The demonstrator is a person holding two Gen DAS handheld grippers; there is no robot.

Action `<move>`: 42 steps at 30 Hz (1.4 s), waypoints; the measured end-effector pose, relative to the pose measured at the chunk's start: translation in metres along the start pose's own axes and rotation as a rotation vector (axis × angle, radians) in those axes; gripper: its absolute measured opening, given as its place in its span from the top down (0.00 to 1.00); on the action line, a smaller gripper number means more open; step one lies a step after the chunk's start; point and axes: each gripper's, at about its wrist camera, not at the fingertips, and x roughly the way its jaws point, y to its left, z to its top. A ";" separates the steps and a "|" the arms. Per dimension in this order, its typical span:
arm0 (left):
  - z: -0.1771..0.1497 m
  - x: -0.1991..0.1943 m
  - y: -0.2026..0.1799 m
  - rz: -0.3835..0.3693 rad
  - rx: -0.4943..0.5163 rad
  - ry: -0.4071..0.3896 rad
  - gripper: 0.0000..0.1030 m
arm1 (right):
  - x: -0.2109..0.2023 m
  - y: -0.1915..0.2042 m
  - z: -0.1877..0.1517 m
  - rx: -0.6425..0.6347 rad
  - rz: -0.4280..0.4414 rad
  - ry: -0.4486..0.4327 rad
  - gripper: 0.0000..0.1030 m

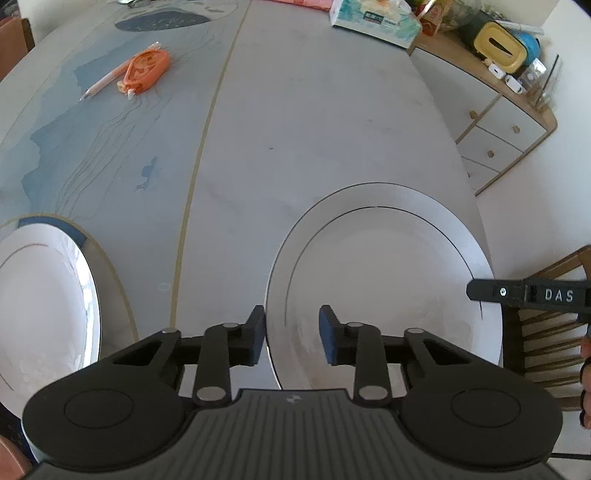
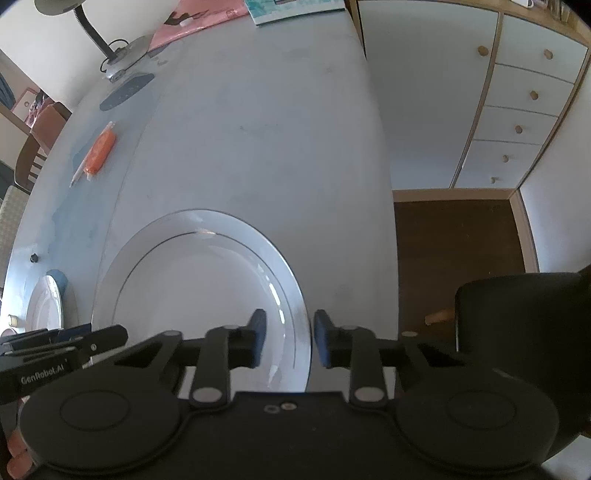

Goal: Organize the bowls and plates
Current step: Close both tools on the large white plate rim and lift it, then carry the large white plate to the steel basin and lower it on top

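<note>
A large white plate (image 1: 384,273) with a thin dark ring lies on the table near its right edge; it also shows in the right wrist view (image 2: 199,288). My left gripper (image 1: 292,334) is open, its fingers straddling the plate's left rim. My right gripper (image 2: 286,338) is open, its fingers straddling the plate's right rim; its tip shows in the left wrist view (image 1: 480,290). A second white plate (image 1: 40,302) lies at the left, over a blue-edged dish; it shows small in the right wrist view (image 2: 44,306).
An orange tape dispenser (image 1: 146,70) and a pen (image 1: 107,79) lie far left on the table. A tissue box (image 1: 375,20) stands at the back. A drawer cabinet (image 2: 517,110) stands to the right. A wooden chair (image 1: 546,332) is beside the table. A desk lamp (image 2: 110,48) stands at the far end.
</note>
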 end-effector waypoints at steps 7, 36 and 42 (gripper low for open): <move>-0.003 0.002 0.012 -0.009 -0.048 0.010 0.86 | 0.004 -0.007 -0.006 0.015 0.021 0.013 0.84; -0.045 -0.022 0.013 0.014 -0.055 -0.014 0.88 | -0.012 -0.002 -0.045 0.046 0.020 0.012 0.89; -0.066 -0.039 0.016 0.016 -0.045 -0.022 0.88 | -0.024 0.003 -0.068 0.048 0.032 0.009 0.89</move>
